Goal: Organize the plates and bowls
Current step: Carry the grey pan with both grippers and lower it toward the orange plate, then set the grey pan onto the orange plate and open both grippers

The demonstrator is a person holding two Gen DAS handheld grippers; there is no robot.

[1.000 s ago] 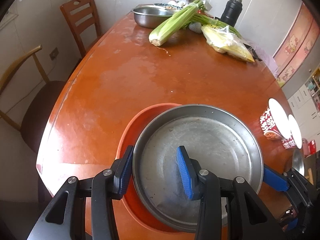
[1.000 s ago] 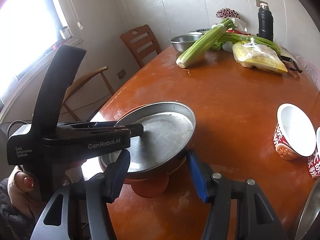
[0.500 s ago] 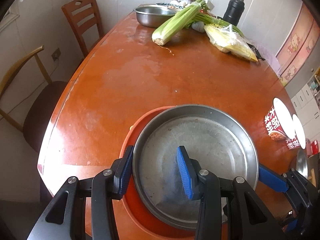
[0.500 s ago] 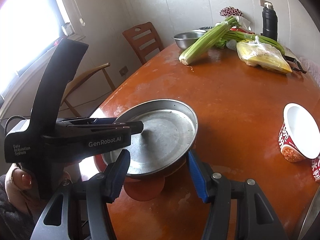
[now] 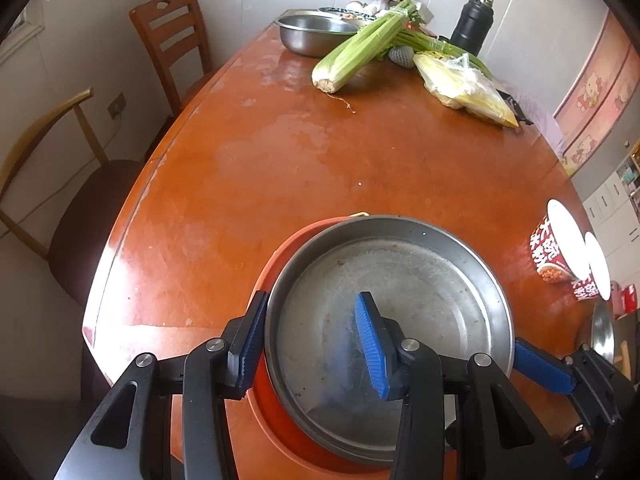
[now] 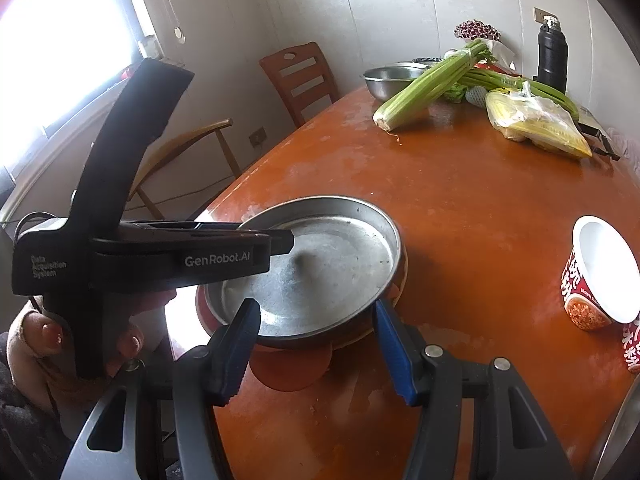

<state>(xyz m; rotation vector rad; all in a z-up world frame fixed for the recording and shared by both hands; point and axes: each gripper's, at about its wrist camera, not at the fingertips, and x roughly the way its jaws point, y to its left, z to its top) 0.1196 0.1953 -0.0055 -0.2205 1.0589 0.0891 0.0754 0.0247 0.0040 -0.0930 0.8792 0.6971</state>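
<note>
Steel plate (image 5: 404, 300) hides most of orange plate (image 5: 276, 412) beneath.

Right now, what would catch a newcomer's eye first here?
The steel pan sitting on an orange plate at the table's near edge, with the left gripper open astride its rim. The right gripper is open beside it. Far off lies celery.

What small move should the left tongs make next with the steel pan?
Probably back straight off. The steel pan already sits nested in the orange plate, and the left tongs straddle its rim, open, one finger inside, so nothing needs gripping.
</note>
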